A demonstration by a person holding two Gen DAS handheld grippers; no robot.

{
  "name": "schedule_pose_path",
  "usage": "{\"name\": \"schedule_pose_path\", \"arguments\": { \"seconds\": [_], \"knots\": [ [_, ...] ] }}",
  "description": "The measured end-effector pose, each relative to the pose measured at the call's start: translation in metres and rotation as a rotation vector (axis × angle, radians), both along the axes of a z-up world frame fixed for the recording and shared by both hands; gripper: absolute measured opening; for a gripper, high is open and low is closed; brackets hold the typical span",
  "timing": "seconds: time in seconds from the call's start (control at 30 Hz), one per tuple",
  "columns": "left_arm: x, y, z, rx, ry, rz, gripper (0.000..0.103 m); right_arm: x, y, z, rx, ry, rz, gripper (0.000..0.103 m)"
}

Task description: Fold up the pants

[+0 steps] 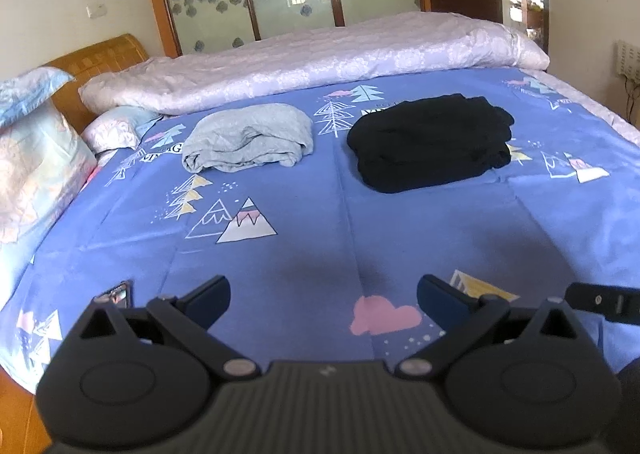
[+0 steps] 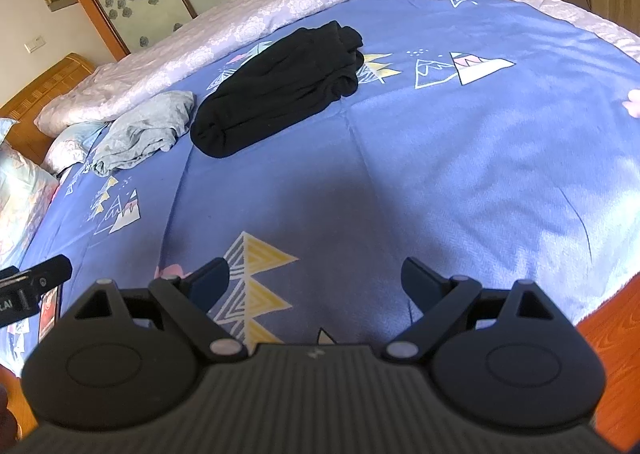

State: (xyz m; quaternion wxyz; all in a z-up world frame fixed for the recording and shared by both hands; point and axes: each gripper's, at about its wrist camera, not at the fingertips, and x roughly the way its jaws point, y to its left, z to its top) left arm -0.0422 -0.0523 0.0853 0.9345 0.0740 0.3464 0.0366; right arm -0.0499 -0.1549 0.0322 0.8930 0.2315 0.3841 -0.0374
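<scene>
A blue cotton bedsheet (image 1: 304, 238) printed with white, yellow and pink mountains, trees and clouds carries black folded pants (image 1: 430, 143) at one o'clock, a pale grey folded garment (image 1: 248, 139) at eleven, and a lilac floral quilt (image 1: 320, 53) at twelve.

You see black pants (image 1: 430, 143) folded into thick, compact stack, lying flat on blue patterned bedsheet (image 1: 320, 213), far half of bed, toward your right. Fold edge rounded at near end, layered ends bunched at far right. Your second garment, grey pants (image 1: 248, 137), folded more loosely into rumpled bundle, creases across top, one corner drooping. Grey bundle sits left of black stack, near it but apart, bare sheet between them
</scene>
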Motion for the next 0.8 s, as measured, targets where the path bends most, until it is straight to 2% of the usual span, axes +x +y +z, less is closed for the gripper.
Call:
{"name": "schedule_pose_path", "arguments": {
  "seconds": [0.33,0.8],
  "knots": [
    [0.005,0.005,-0.002,-0.043,0.054,-0.002,0.103,-0.001,0.001,-0.001,0.0,0.002,0.0,0.094],
    [0.01,0.005,-0.011,-0.052,0.122,-0.001,0.103,-0.001,-0.001,-0.002,0.003,0.007,0.0,0.094]
  ]
}}
